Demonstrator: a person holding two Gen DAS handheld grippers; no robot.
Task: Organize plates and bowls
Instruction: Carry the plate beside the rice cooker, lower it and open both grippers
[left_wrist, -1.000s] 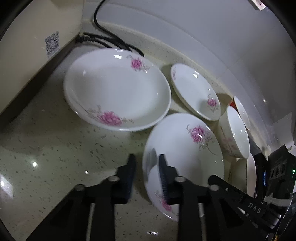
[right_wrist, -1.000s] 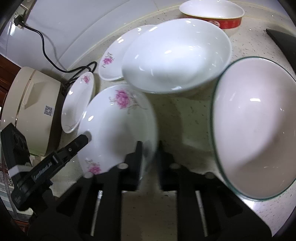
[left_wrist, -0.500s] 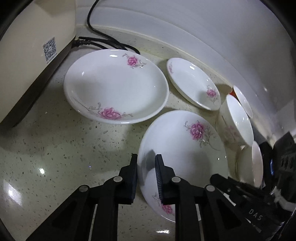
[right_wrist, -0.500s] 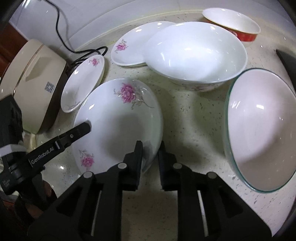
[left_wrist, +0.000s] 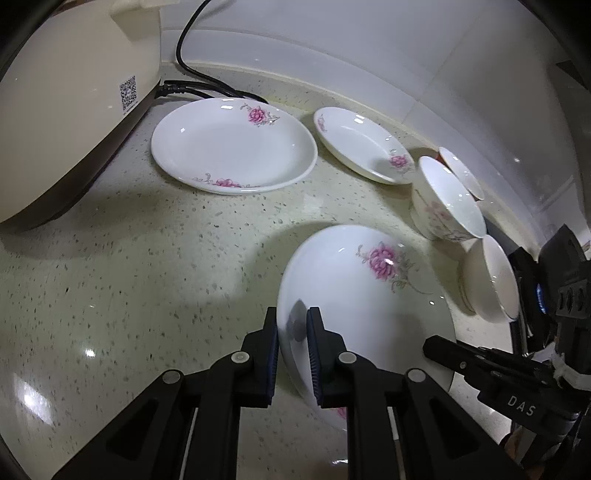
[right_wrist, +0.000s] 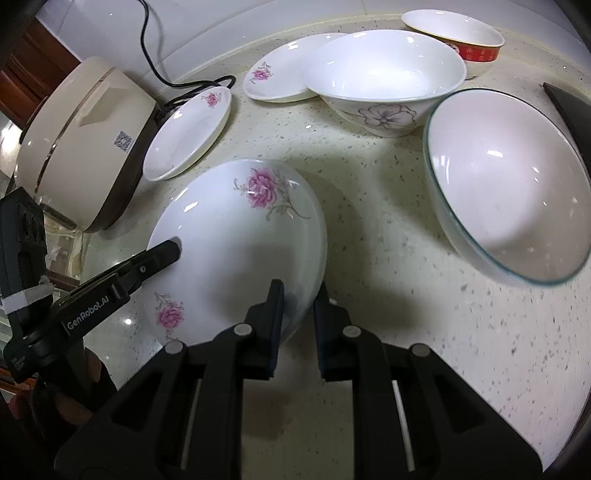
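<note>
Both my grippers now hold the rose-patterned plate (right_wrist: 236, 254) off the tabletop (right_wrist: 388, 229): over the last second it has risen from lying near flat among the dishes to hanging tilted above the speckled stone, casting a shadow below. The left gripper (left_wrist: 291, 332) has its fingers narrowed onto the plate's left rim, and the right gripper (right_wrist: 299, 306) pinches the opposite rim. I judge the lift done, so next comes carrying it to the matching plate (left_wrist: 234, 147) by the rice cooker (left_wrist: 70, 107) to stack there.
</note>
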